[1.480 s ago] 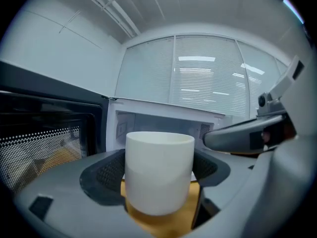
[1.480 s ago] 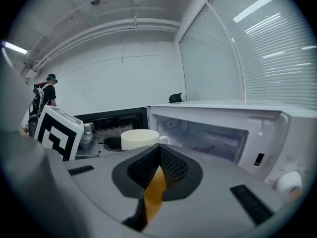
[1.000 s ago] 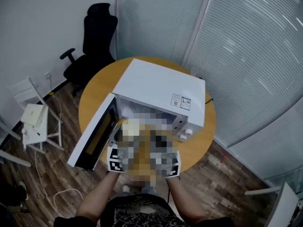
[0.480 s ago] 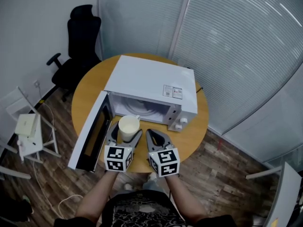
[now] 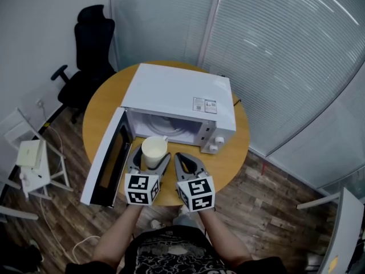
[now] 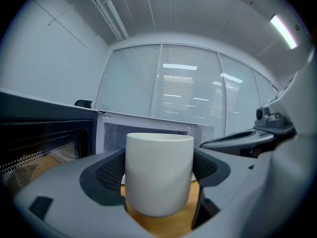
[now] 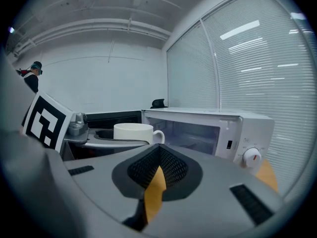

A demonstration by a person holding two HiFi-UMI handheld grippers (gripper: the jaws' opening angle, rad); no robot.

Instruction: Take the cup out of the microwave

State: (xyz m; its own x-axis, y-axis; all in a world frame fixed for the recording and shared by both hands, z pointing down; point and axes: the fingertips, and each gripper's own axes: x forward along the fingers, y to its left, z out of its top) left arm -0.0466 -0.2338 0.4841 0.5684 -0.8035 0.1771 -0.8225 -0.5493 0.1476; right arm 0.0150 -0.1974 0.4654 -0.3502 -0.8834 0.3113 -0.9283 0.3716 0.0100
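A cream cup (image 5: 154,150) with a handle sits between the jaws of my left gripper (image 5: 151,155), just in front of the open cavity of the white microwave (image 5: 177,96). In the left gripper view both padded jaws press the sides of the cup (image 6: 158,175), with the wooden tabletop right under it, and my left gripper (image 6: 158,182) is shut on it. My right gripper (image 5: 185,159) rests beside it on the right, shut with nothing in it. In the right gripper view my right gripper (image 7: 157,168) shows only a thin slit, and the cup (image 7: 132,131) stands to its left.
The microwave door (image 5: 107,158) hangs open to the left, beside my left gripper. The round wooden table (image 5: 231,156) has a narrow free strip at its front edge. A black office chair (image 5: 85,56) and a white folding stand (image 5: 31,158) are on the floor at left. Blinds line the right wall.
The head view has shifted. The left gripper still holds the cup, which now sits a little further out from the microwave opening. The right gripper stays shut beside it.
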